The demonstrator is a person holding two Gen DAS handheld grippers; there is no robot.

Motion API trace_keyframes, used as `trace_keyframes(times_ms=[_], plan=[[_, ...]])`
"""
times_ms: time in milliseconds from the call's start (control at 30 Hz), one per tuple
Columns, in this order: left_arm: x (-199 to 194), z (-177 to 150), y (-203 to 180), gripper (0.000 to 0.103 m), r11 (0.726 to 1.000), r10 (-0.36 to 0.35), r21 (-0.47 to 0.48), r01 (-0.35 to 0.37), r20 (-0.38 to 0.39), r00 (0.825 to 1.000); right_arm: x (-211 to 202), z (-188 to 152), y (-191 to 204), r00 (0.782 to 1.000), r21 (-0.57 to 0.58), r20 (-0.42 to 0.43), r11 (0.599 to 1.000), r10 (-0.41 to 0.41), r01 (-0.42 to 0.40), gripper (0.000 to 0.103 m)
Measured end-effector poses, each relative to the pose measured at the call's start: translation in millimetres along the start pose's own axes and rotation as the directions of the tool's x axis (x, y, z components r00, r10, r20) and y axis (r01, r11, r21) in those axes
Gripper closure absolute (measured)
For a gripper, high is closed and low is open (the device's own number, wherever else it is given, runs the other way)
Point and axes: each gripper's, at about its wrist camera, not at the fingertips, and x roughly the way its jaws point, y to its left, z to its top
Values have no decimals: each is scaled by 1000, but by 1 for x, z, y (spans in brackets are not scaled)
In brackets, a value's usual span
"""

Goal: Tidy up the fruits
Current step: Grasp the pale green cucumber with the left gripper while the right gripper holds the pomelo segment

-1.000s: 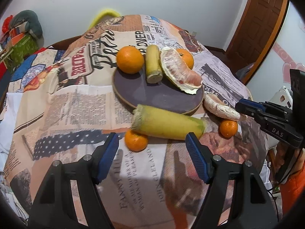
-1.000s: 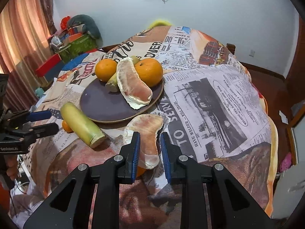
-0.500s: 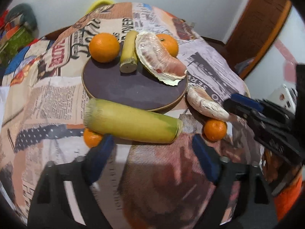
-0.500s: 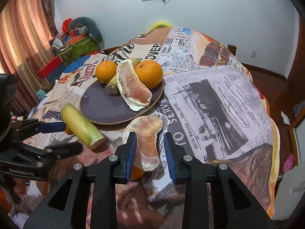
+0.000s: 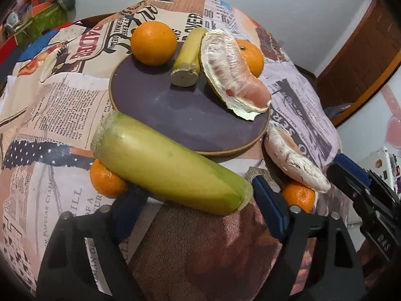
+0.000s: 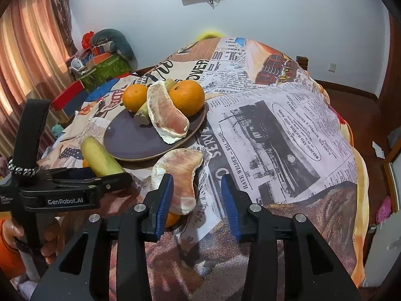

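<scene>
On the side of the left gripper (image 6: 100, 175), seen from the right wrist view, white lettering is reading "GenRobot.AI", and the right gripper (image 5: 351, 175) is showing "DAS" on its body in the left view. Newspaper print is covering the tablecloth (image 6: 275, 130) on the table, with bits like "HAVE WELDER", "SERVE" and "OVER" showing.

Fruit-wise, the big banana piece (image 5: 170, 168) is yellow-green with both ends cut flat, and it's lying crosswise right between the left jaws, which are spread wide on either side of it. Can't tell if the pads are actually pressing on it. A small orange (image 5: 106, 181) is tucked just behind its left end, next to the left pad.

Just ahead of the left jaws, the dark purple plate (image 5: 175, 110) is carrying two oranges (image 5: 153, 42), a shorter banana piece (image 5: 186, 60) and a peeled pomelo wedge (image 5: 233, 72).

Over on the right, the jaws are sitting partly open and holding nothing, with a second pomelo wedge (image 6: 181, 175) lying off the plate, just ahead of the left-hand pad, and another small orange (image 6: 173, 219) peeking out under it.
</scene>
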Motion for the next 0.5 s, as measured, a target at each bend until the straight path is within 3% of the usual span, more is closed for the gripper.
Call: trace_keyframes(times_ms=[367,500], plan=[[-27,-19,10,53,991,-42,130,45,-26,999,-2,-2,9,1000,-23,-4,1000,9,-10,65],[-38,-28,18,62,982,-40,182,47,-42,998,-3,0,12,1000,-25,5,1000,4,-4,48]])
